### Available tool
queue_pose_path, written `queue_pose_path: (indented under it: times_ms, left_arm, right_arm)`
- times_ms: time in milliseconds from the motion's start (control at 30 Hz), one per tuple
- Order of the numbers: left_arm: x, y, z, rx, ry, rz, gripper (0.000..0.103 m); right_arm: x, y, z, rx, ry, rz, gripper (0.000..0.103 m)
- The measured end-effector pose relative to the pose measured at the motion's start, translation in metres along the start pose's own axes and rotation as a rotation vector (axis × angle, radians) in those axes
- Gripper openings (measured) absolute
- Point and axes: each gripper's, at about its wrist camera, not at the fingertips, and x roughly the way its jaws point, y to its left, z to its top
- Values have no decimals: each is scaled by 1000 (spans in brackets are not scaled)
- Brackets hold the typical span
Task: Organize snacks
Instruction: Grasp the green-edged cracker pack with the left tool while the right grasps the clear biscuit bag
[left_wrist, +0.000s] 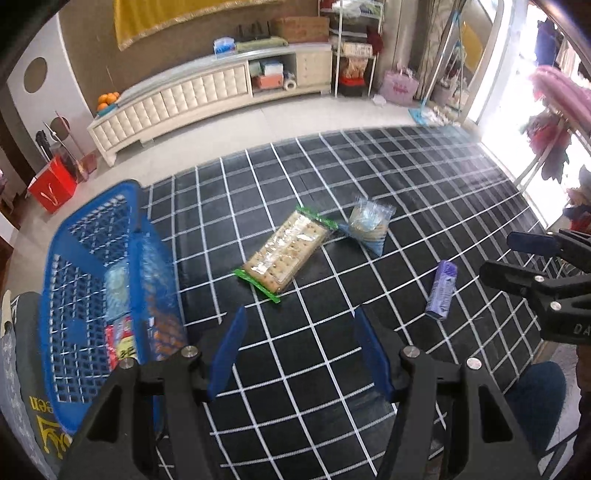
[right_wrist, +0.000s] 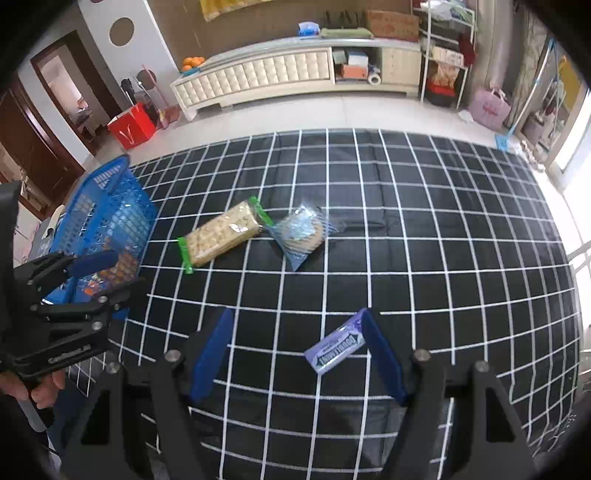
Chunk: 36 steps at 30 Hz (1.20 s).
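Left gripper (left_wrist: 299, 350) is seen from its own camera with blue pads spread apart and nothing between them, only black-and-white grid cloth (left_wrist: 369, 184) below; it is angled steeply down at the table. Right gripper (right_wrist: 295, 354) is likewise spread, also nothing clamped; a purple gum pack (right_wrist: 334, 349) lies flat on the cloth just inside its right-hand pad, with the pack's far end hidden behind that pad, so contact cannot be told, and no squeeze is seen. Three loose snacks are left on the cloth: a cracker pack (left_wrist: 282, 253) with green end seals, lying diagonally near the middle; a clear blue-printed bag of round biscuits (left_wrist: 369, 225) just beside the crackers' far end, touching or nearly so; and the purple gum pack, well apart from both and nearer the right gripper. In the right wrist view the same crackers (right_wrist: 221, 234) and biscuit bag (right_wrist: 301, 234) are seen side by side beyond the gripper. A blue plastic basket (left_wrist: 70, 258) with lattice walls sits at the left edge of the cloth, just beside the left gripper; several packets are already inside it, including a red one and an orange one, details blurred. In the right view the left gripper is seen side-on in front of the basket, held by a hand (right_wrist: 44, 391) at the lower left. A cream low cabinet (left_wrist: 207, 92) stands along the far wall.
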Motion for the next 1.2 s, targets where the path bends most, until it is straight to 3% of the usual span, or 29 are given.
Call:
queue_pose_path:
  times_ms: [333,500,633,800,900,1033,1200]
  left_arm:
    - [75,2,17,-1,99,14,59]
    - [102,11,25,-12,92,38,59]
    - [125,18,35,-37,131,-34,59]
    - [150,19,44,10,155,-46,59]
    - [156,18,47,37,133,2,59]
    - [161,22,55,3,114,4,62]
    - [174,5,62,72,141,77,66]
  right_arm:
    - [56,-18,16,37,56,8,79]
    - [75,-26,23,59,71,39,79]
    - [80,-28,31,42,71,49,79]
    - [84,-32,35,33,69,72,79]
    - [86,-31,34,24,71,82,79]
    - [85,-35,33,24,68,92,79]
    - [84,-37,33,47,65,103,79]
